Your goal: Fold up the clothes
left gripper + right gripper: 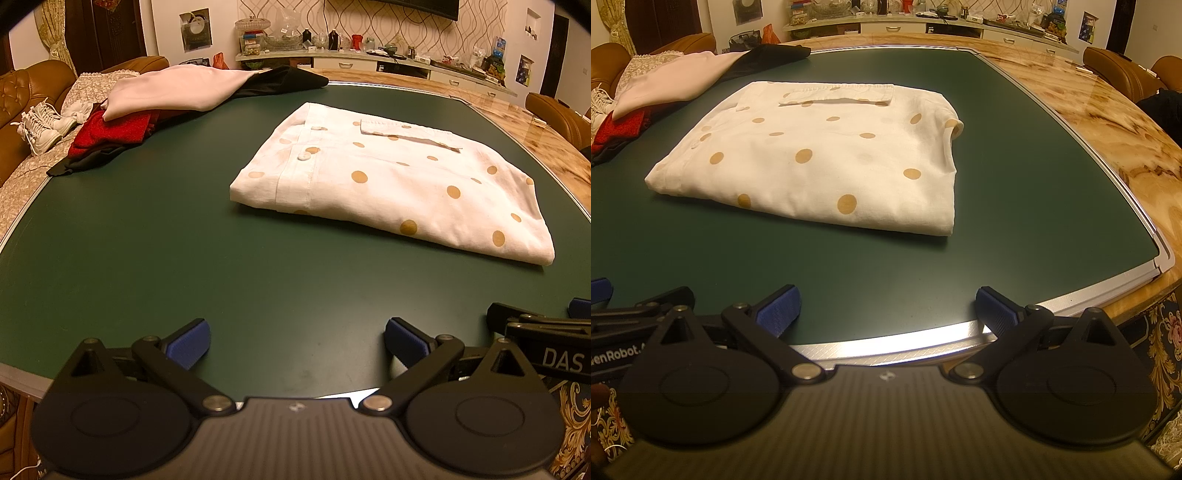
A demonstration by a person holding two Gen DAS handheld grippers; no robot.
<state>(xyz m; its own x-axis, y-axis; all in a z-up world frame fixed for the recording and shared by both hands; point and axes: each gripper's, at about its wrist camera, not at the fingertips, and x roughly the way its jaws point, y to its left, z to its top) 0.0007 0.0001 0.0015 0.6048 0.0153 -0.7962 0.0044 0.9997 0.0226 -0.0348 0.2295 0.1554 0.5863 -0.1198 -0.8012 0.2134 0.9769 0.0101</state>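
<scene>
A white shirt with tan polka dots [399,181] lies folded into a flat rectangle on the green mat [184,236]; it also shows in the right wrist view [820,158]. My left gripper [297,341] is open and empty, hovering over the mat's near edge, well short of the shirt. My right gripper [886,310] is open and empty over the near edge of the mat [1015,221], also short of the shirt. The right gripper's side [546,332] shows at the right of the left wrist view.
A pile of clothes lies at the mat's far left: a pink garment [177,92], a red one [110,133] and a black one [288,79]. White sneakers [44,125] sit on the brown sofa. The marble table [1108,110] borders the mat on the right.
</scene>
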